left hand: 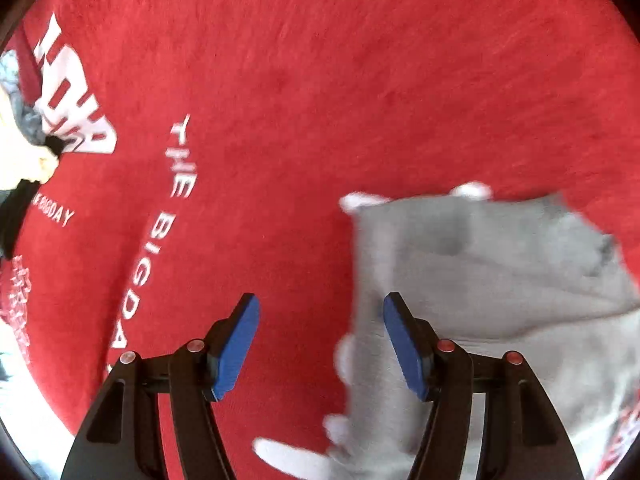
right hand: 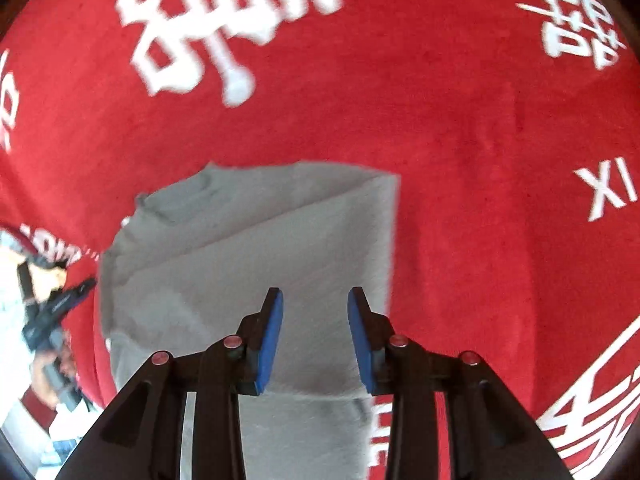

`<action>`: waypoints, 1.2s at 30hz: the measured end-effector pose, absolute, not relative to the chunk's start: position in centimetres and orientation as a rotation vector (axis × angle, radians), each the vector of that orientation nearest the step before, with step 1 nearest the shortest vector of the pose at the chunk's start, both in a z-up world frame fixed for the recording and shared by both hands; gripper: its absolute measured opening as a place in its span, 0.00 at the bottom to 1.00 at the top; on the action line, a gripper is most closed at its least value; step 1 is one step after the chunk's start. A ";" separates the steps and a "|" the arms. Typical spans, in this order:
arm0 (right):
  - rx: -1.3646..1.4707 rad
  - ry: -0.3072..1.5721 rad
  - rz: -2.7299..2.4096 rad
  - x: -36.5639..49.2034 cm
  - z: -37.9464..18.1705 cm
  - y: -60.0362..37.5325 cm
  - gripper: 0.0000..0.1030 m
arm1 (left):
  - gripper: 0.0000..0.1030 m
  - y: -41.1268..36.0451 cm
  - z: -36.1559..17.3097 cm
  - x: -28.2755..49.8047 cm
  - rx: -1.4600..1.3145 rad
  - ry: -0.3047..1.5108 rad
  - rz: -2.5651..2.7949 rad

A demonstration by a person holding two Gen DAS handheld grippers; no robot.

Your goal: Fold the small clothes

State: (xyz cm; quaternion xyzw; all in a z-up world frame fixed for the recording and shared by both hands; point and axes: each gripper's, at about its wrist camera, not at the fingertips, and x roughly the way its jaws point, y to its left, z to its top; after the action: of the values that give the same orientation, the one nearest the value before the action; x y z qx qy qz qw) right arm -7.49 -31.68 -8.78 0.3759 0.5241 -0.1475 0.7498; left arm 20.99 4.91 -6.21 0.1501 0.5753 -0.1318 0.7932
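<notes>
Nearest to me, the left claw [left hand: 320,340] hangs over the red cloth [left hand: 320,100], its blue pads [left hand: 236,348] spread well apart with nothing between them; the right-hand pad overlaps the edge of the grey garment [left hand: 480,280], the other sits over bare red. The right claw [right hand: 315,340] is also parted, less widely, and nothing is pinched in it; both pads hover above the grey garment [right hand: 248,272], not pressing on it.

The garment lies flat on the red cloth [right hand: 480,160], already folded over itself, with a diagonal crease running across its upper layer. In the left view small white bits stick out along its left and top edges; what they are I cannot tell through the blur.

Beyond it, the red cloth spreads out in every direction, printed with white lettering [left hand: 180,160] and large white characters [right hand: 224,28]. At the far left edge of the right view, a hand [right hand: 48,376] grips a dark tool, blurred.
</notes>
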 end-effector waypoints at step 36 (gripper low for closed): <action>0.805 1.269 -0.215 -9.2 -8.3 -23.6 0.51 | 0.63 3.8 -5.6 9.0 0.387 1.397 -0.441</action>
State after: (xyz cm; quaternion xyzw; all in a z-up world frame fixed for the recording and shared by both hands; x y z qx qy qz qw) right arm -9.22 -23.58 -8.28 0.3650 0.5755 -0.0974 0.7253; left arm 9.00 3.81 -5.56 0.1757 0.6334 -0.2001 0.7266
